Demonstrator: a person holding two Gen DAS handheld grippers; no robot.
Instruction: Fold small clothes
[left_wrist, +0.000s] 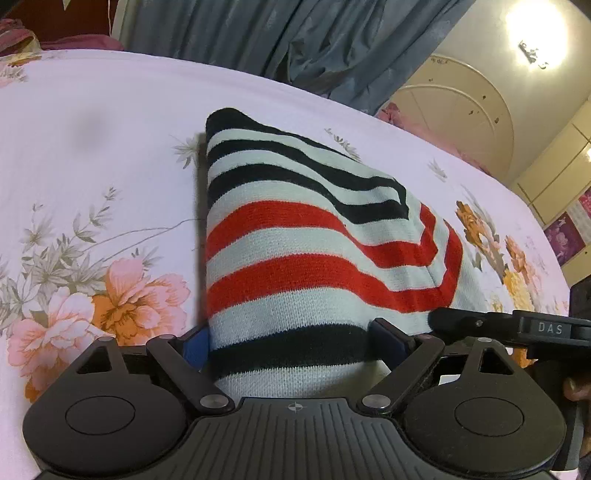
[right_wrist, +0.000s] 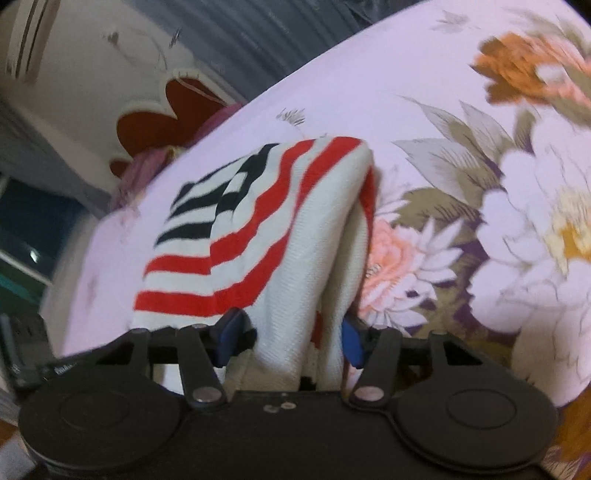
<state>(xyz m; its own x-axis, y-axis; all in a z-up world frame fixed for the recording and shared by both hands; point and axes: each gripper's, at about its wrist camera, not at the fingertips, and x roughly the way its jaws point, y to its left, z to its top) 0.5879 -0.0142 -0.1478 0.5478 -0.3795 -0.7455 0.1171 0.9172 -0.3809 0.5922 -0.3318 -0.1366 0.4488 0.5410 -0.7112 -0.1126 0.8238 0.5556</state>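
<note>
The striped knit garment (left_wrist: 295, 258) lay on the floral bedsheet (left_wrist: 92, 147) already doubled over, one layer with a corner turned across another, so the folding looked to be well under way, though the loose, bulging right side suggested at least one more fold or a smoothing was left. It was a small, soft piece banded in black, red and white, its near edge lifted. The left gripper (left_wrist: 291, 343) held wide jaws around the near hem, but whether they pressed it I could not tell; the right gripper (right_wrist: 291, 339) pinched a bunched white fold.
</note>
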